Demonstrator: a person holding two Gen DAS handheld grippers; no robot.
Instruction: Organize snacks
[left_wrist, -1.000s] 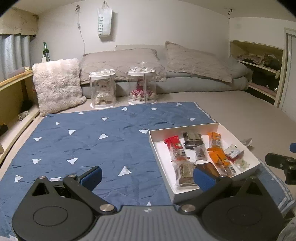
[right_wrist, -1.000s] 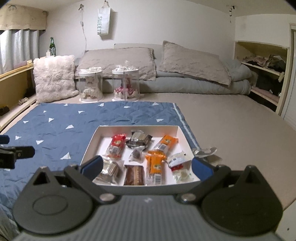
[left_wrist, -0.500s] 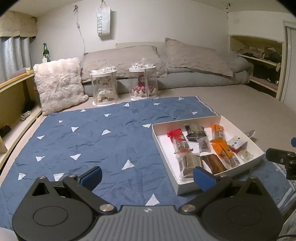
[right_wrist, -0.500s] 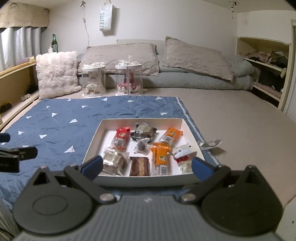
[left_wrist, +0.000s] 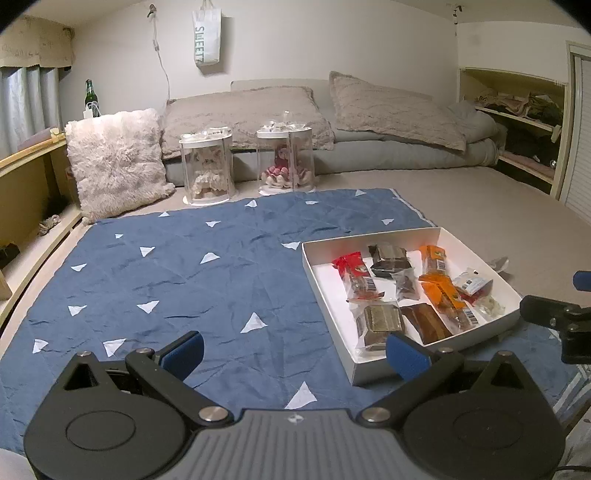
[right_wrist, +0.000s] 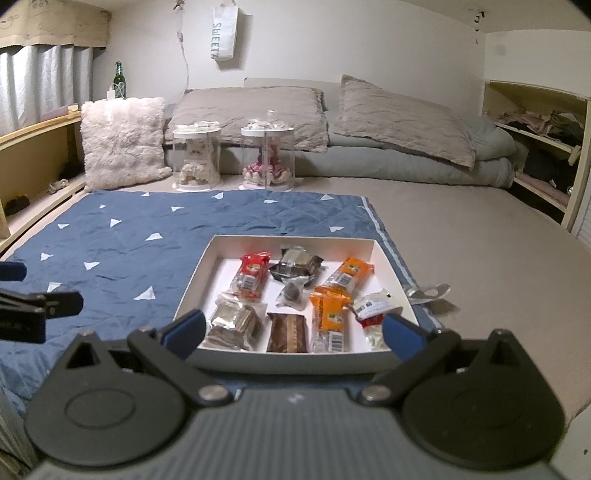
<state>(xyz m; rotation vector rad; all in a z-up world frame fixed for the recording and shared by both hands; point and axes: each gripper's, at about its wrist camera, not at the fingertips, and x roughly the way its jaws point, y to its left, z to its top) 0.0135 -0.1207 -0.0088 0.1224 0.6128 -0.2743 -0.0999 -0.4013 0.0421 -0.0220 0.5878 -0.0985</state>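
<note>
A shallow white box of wrapped snacks sits on the right edge of a blue triangle-patterned quilt on the floor. The left claw and right claw both hover spread wide, empty, near the box.

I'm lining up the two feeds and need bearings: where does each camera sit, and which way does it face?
Left wrist: on the left gripper, low over the blue quilt, facing the sofa; white box to its right, right gripper's tip at the edge.
Right wrist: on the right gripper, directly behind the box, same heading; left gripper's tip at the left edge.
Shared: box, quilt, two clear jars, both grippers open.
</note>
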